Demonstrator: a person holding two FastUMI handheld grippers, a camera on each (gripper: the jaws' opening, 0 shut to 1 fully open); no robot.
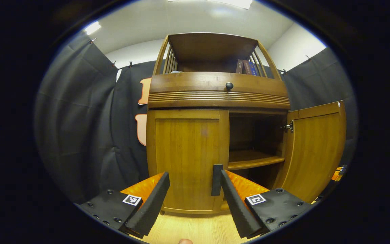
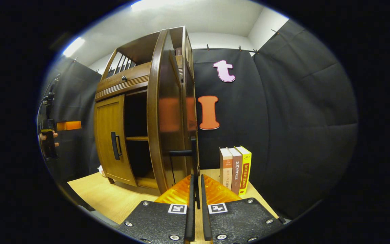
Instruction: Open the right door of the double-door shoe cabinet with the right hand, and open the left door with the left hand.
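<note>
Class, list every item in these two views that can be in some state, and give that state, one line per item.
Right door: swung open.
Left door: closed.
Left door handle: ungripped, by one finger of the left gripper.
Right door handle: gripped.
Drawer: shut.
Left gripper: open.
Right gripper: shut on the right door handle.
Three books: upright beside the cabinet.
</note>
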